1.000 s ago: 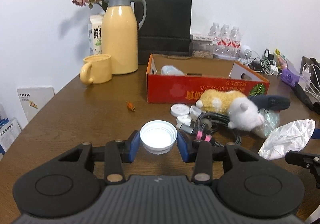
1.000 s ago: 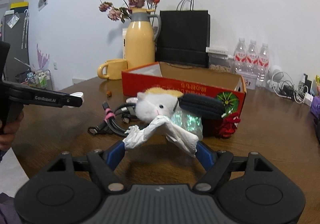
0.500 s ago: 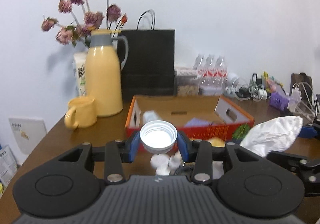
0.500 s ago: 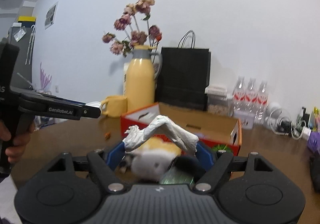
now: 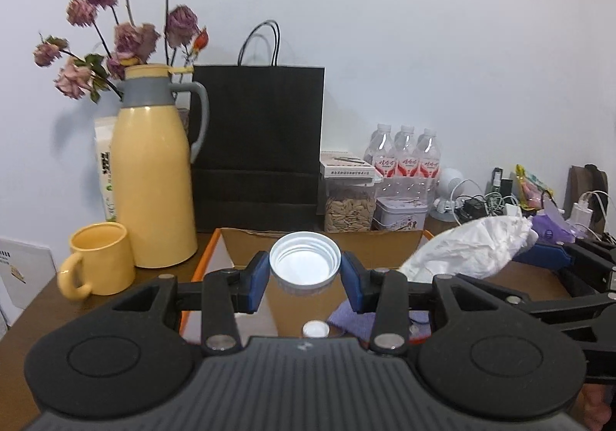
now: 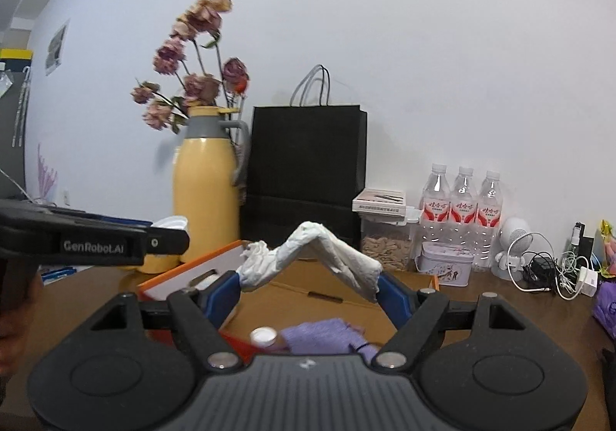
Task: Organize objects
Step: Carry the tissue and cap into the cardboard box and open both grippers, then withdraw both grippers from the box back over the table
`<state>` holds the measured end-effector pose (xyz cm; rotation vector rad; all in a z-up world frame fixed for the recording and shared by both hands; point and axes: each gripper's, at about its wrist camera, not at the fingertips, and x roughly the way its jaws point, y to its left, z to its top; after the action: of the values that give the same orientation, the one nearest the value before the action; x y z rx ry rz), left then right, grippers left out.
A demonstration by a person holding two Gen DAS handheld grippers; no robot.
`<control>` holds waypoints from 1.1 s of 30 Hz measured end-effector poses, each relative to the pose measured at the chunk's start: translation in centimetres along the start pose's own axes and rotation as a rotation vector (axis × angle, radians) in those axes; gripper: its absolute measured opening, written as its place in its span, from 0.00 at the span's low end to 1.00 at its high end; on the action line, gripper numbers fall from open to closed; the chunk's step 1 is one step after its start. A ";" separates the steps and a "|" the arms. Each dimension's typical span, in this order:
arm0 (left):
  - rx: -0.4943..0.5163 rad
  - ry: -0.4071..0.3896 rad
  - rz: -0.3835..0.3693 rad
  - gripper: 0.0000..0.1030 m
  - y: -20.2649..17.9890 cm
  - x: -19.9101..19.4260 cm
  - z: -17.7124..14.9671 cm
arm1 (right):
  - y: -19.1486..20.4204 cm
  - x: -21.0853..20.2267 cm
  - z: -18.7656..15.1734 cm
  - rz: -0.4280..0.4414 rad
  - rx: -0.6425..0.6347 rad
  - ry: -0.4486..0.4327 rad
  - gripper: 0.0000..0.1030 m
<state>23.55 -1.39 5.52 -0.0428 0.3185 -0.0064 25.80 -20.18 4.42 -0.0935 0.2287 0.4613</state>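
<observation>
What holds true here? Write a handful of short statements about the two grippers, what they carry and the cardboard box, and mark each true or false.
1. The left gripper is shut on a round white plastic lid. True.
2. The right gripper is empty. False: it clamps a crumpled white tissue.
3. A folded purple cloth lies inside the orange-edged cardboard box. True.
4. The yellow ceramic mug sits inside the box. False: it stands on the brown wooden table beside the yellow thermos jug.

Three water bottles [image 6: 464, 215], one thermos [image 5: 152, 176], one mug [image 5: 98, 261], one black bag [image 5: 260, 146].
</observation>
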 end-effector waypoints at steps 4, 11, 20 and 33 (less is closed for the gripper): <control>-0.009 0.027 0.014 0.40 -0.4 3.5 0.6 | -1.4 3.7 0.5 -0.008 0.008 0.040 0.74; -0.015 0.082 0.056 0.40 -1.1 8.7 0.4 | -2.9 8.8 -0.5 -0.018 0.015 0.128 0.74; 0.012 0.140 0.073 0.40 -1.3 10.6 -0.8 | -3.0 10.1 -1.6 -0.019 0.008 0.196 0.77; 0.001 0.113 0.128 1.00 -1.0 10.0 -0.5 | -2.8 9.7 -1.1 -0.059 -0.022 0.222 1.00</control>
<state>32.91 -2.58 1.98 -0.0209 0.4333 0.1179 35.27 -18.62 1.17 -0.1729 0.4374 0.3944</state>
